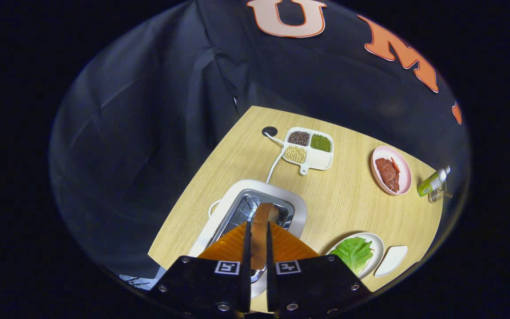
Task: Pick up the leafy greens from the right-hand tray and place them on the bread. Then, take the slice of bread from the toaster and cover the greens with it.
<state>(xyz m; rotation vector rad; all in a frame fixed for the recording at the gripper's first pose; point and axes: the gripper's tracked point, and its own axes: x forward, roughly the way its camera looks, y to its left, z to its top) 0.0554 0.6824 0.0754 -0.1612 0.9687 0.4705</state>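
Now the slice of bread (261,221) is being pinched edge-on by the gripper (258,230), fingers nearly together, above the toaster (297,208). It is best being raised straight, then carried right to the leafy greens (352,252) on the white plate (376,248) nearby.
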